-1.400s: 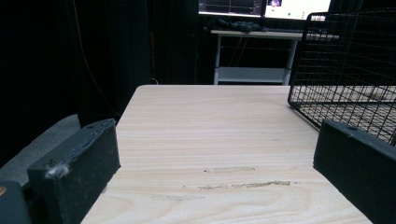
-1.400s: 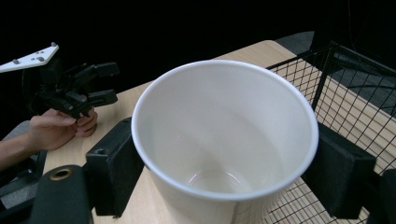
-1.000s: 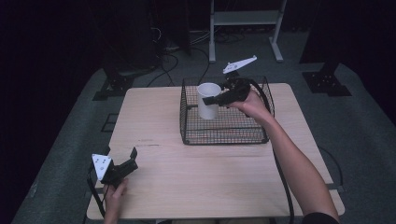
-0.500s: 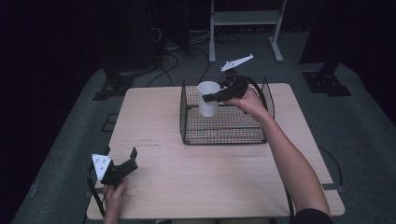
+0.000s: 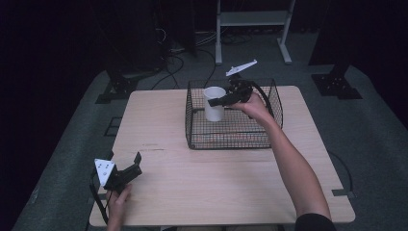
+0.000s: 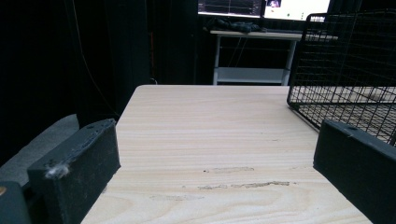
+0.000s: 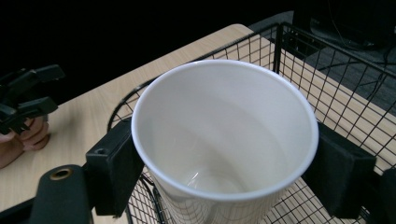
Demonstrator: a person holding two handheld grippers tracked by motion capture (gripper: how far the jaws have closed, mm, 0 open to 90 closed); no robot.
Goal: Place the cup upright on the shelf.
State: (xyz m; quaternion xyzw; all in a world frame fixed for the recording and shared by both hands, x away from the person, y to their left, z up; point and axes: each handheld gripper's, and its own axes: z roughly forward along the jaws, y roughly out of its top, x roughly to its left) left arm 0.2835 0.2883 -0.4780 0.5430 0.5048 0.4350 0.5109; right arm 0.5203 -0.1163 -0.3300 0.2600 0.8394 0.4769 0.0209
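Holding the cup (image 5: 214,104) — right gripper (image 5: 226,100) has its jaws clamped on both sides just under the rim, cup upright and open end up. No brand, label or readable writing on the cup; it's plain white, empty inside. The monitors in the left gripper view are too small to read.

Versus a second ago: cup and right gripper sit slightly farther toward the back-left corner of the basket (image 5: 269,120); it hangs inside the wire walls, rim about level with the top edge. Can't tell if the base touches the basket floor.

Left gripper (image 5: 131,169) unchanged — jaws wide apart, nothing between them, low at the table's (image 5: 192,183) near-left corner, well apart from the basket.
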